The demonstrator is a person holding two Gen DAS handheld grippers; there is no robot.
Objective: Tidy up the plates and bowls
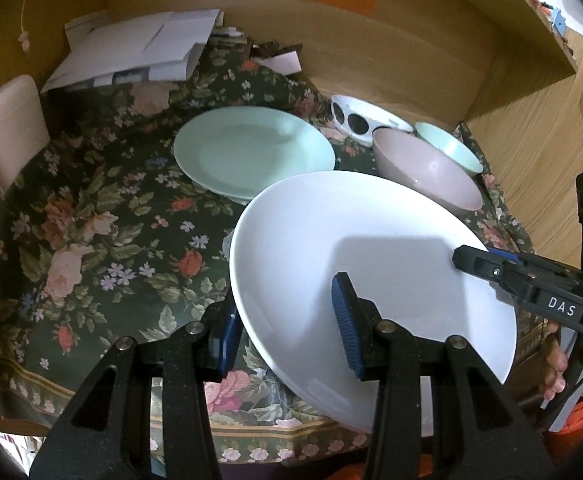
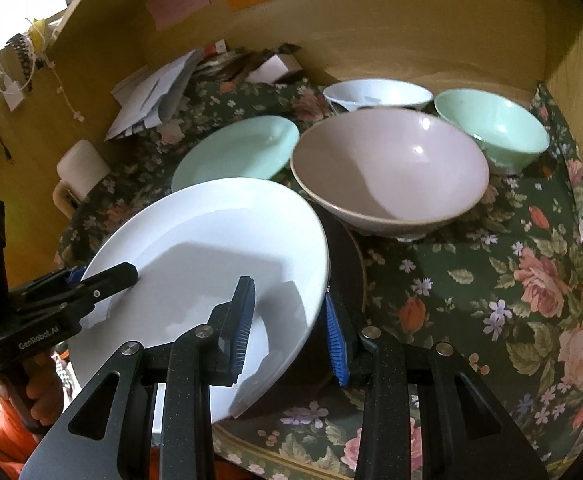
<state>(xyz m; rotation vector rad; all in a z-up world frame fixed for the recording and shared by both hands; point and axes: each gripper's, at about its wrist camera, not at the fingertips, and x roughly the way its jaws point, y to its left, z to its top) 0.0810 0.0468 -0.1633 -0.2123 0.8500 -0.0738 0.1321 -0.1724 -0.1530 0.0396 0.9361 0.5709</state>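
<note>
Left wrist view: the left tongs (image 1: 287, 328) clamp the near-left rim of the white plate (image 1: 371, 264) — tilted, held above the desk (image 1: 91, 220). The green plate (image 1: 251, 148) lies ahead and slightly left, probably the stacking spot.

Right wrist view: the right tongs (image 2: 289, 328) pinch the same plate's right rim; the pink bowl (image 2: 391, 172) sits just beyond — both hands equally near.
</note>
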